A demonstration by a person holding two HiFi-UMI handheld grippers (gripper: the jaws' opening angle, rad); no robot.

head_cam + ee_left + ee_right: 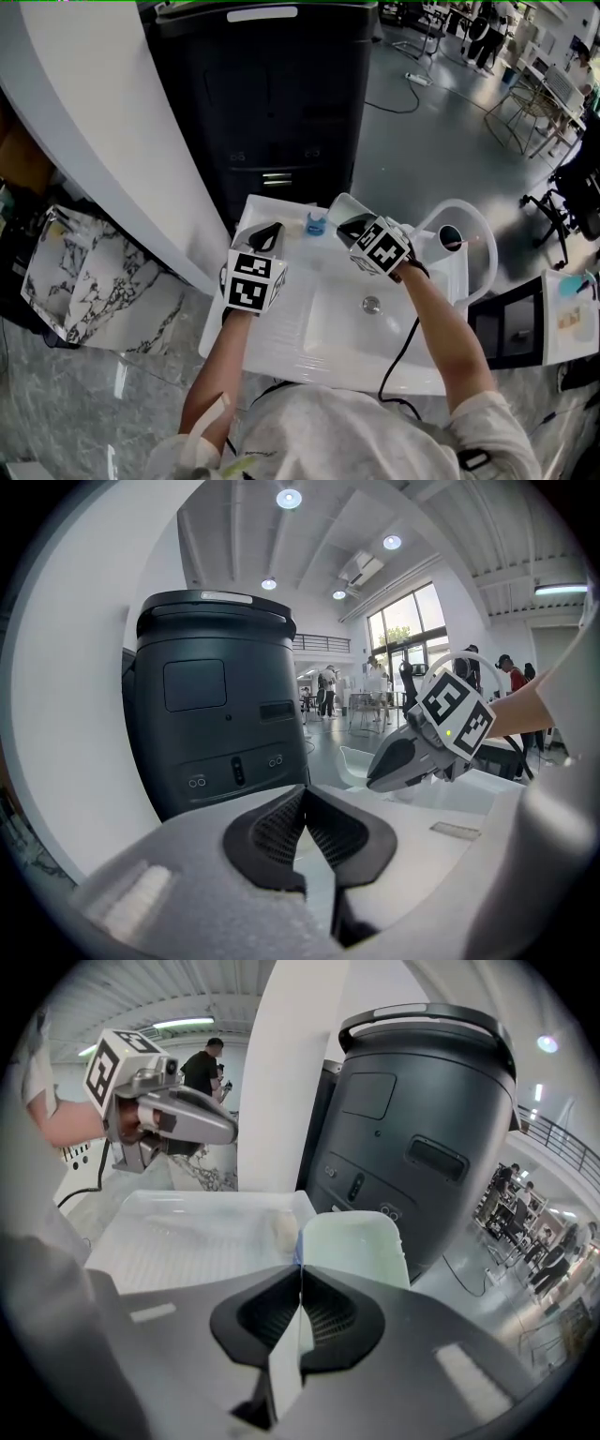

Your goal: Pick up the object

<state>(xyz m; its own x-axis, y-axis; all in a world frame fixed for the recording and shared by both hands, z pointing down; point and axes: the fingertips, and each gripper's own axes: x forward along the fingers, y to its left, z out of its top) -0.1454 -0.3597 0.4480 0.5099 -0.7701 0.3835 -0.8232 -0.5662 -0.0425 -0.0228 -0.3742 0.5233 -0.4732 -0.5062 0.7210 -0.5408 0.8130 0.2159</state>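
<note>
Both closed: left gripper (307,808) empty; right gripper (300,1283) pinches a light, likely bendy plastic tub (354,1241) by its thin rim.

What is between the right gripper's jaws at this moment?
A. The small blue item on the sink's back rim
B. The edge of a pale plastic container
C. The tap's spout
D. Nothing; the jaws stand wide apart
B: in the right gripper view, the right gripper has its jaws closed on the thin edge of the pale plastic container, whose body sticks out beyond the fingertips.
</note>
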